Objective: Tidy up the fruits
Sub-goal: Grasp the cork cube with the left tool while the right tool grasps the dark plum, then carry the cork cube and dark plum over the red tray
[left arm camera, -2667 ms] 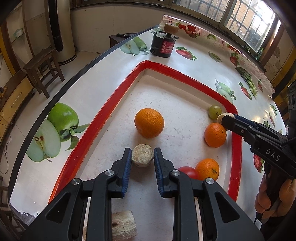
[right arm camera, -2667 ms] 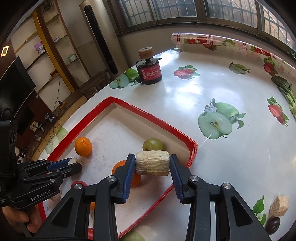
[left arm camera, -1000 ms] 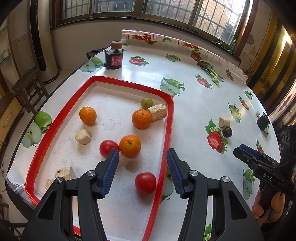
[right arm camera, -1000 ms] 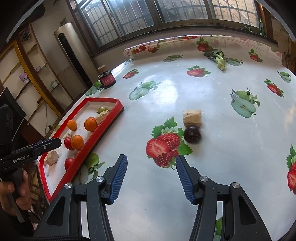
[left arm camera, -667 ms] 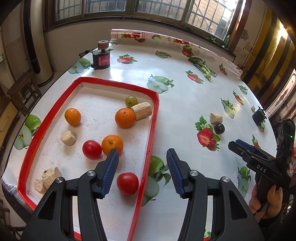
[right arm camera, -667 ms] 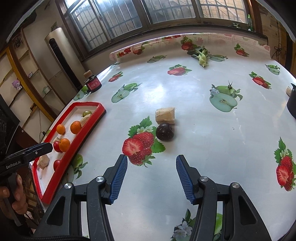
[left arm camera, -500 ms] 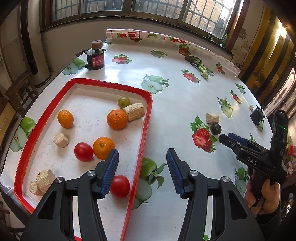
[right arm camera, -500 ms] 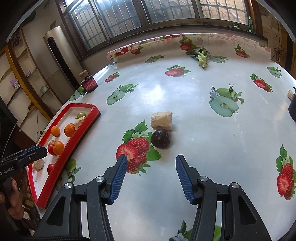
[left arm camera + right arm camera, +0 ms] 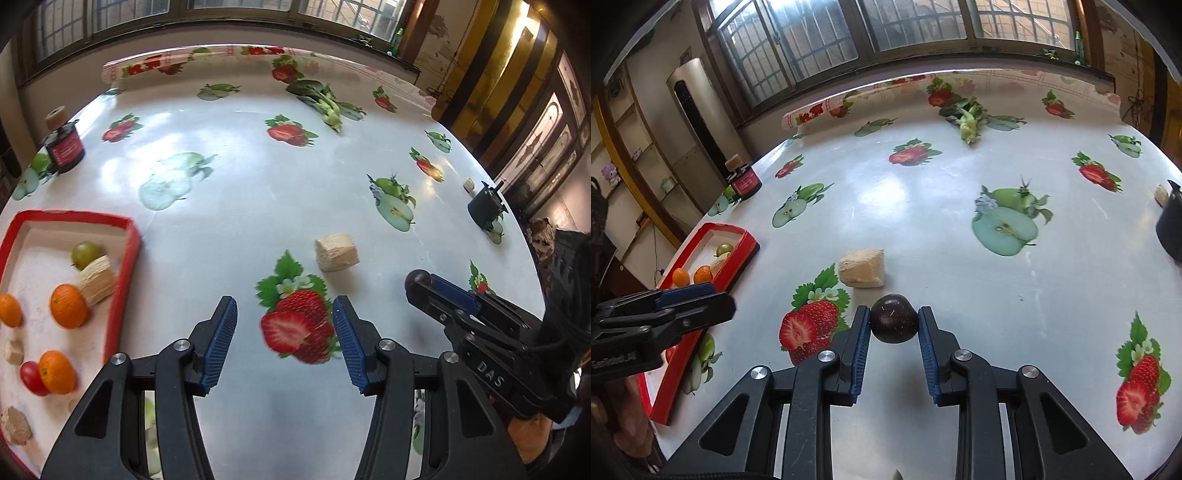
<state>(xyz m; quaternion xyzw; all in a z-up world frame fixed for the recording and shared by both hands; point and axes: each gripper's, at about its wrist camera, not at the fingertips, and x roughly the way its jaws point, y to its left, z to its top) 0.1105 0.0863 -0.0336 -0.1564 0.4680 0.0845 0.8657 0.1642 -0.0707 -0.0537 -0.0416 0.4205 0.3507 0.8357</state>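
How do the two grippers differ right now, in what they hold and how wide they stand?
The right gripper is shut on the dark round fruit, pads pressing both its sides; the left gripper is open and holds nothing. The right gripper's jaws stand narrow; the left gripper's stand wide over a printed strawberry on the tablecloth. Both have blue ribbed pads and black frames.

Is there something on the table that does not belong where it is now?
Yes. A pale cut chunk lies loose on the tablecloth, far from the red tray where the oranges and similar chunks are. The right gripper is shut on the dark round fruit.
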